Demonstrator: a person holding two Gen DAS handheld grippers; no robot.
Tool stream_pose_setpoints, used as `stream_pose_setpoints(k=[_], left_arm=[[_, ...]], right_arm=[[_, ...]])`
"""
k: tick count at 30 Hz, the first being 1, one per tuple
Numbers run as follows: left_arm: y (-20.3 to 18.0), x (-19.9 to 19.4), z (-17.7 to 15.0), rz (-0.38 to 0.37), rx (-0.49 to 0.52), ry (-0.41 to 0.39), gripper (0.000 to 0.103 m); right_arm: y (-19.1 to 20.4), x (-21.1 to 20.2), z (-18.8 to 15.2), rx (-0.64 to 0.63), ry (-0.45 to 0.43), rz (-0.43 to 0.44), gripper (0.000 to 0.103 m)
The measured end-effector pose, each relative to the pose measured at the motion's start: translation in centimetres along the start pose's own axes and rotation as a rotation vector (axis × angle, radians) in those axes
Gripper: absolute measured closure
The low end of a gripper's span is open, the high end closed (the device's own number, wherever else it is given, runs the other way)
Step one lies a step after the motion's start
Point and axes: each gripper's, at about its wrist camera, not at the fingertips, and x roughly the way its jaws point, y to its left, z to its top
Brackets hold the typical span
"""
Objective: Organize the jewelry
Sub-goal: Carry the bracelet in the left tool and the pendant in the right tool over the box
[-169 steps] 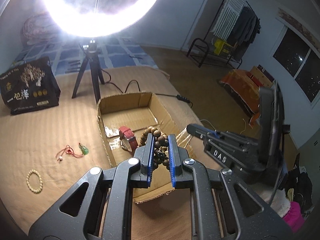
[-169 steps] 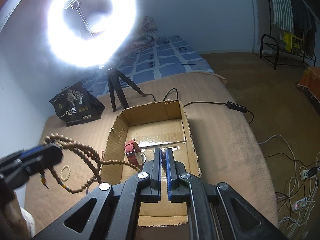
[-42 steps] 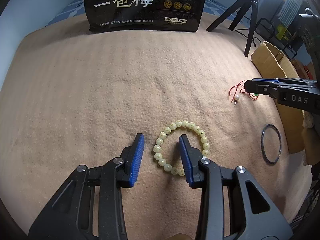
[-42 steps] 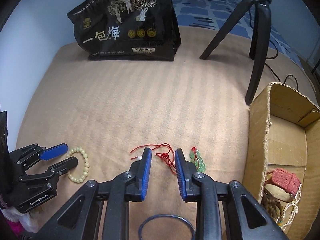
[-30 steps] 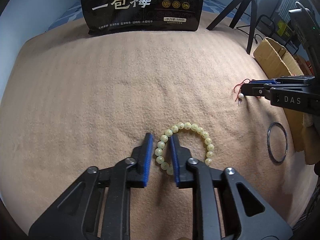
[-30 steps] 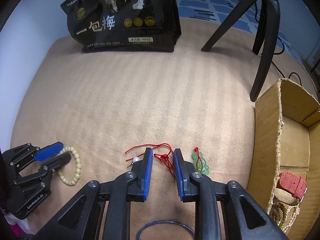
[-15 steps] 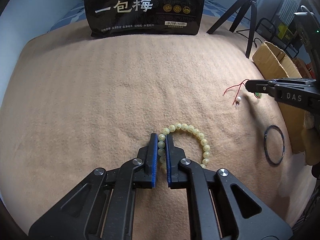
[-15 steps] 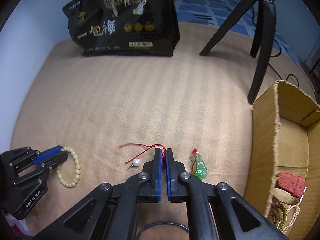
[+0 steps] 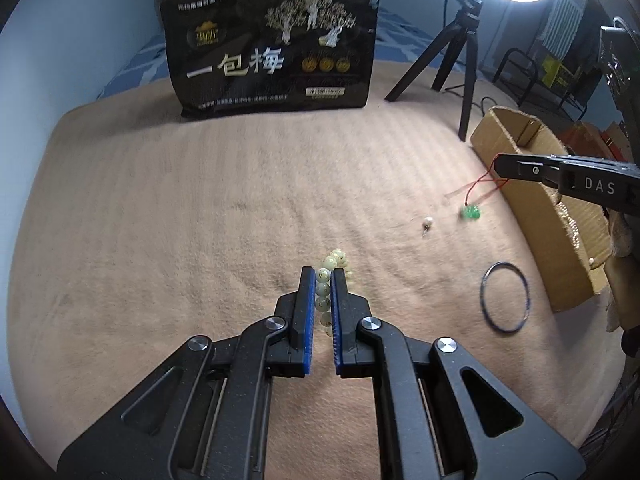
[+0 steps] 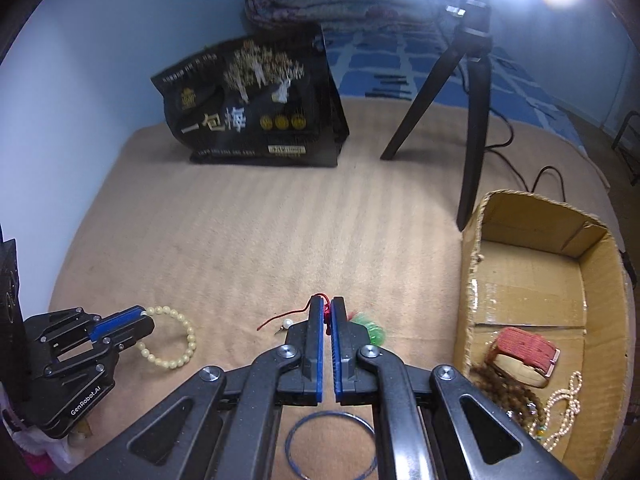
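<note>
Left wrist view: the left hand-held gripper [image 9: 322, 280] is clamped on the pale bead bracelet [image 9: 329, 276], with a run of beads pinched between its blue pads and the rest of the loop bunched just beyond the tips over the tan bed cover [image 9: 180, 208]. At right, the right hand-held gripper [image 9: 504, 168] holds a red cord necklace [image 9: 476, 188] whose green pendant [image 9: 471, 212] and small pearl end [image 9: 428, 224] hang close to the cover. A dark bangle [image 9: 505, 298] lies flat near the cardboard box [image 9: 532, 184]. A black snack bag [image 9: 272, 48] stands at the far side, a tripod [image 9: 456, 52] to its right.

Right wrist view: the right hand-held gripper [image 10: 327, 312] is closed on the red cord necklace [image 10: 326, 312], the green pendant [image 10: 370, 330] just right of the tips and the pearl end [image 10: 286, 323] just left. The left hand-held gripper [image 10: 136, 322] at near left grips the pale bead bracelet [image 10: 176, 344], most of its loop dangling free. The cardboard box [image 10: 472, 280] at right already holds a red watch [image 10: 524, 350], brown beads [image 10: 508, 392] and a pearl strand [image 10: 564, 404]. The dark bangle [image 10: 332, 444] lies near, under the gripper.

Likely risks: the thin cord may slip through the pads during the carry, since only a short stretch is pinched; the trailing pendant or pearl could snag the box's frayed rim. The round beads may roll out of a light grip, dropping the bracelet short of the box.
</note>
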Motion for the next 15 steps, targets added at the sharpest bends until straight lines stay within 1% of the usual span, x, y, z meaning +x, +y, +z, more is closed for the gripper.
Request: stream_pose_setpoints(k=[15], left_arm=[[-1.9,-5.4,0.9,-0.050,-0.009,-0.095,0.098]], right_arm=[[-0.3,-5.8,-0.8,0.032,-0.096,0.041,0.103]])
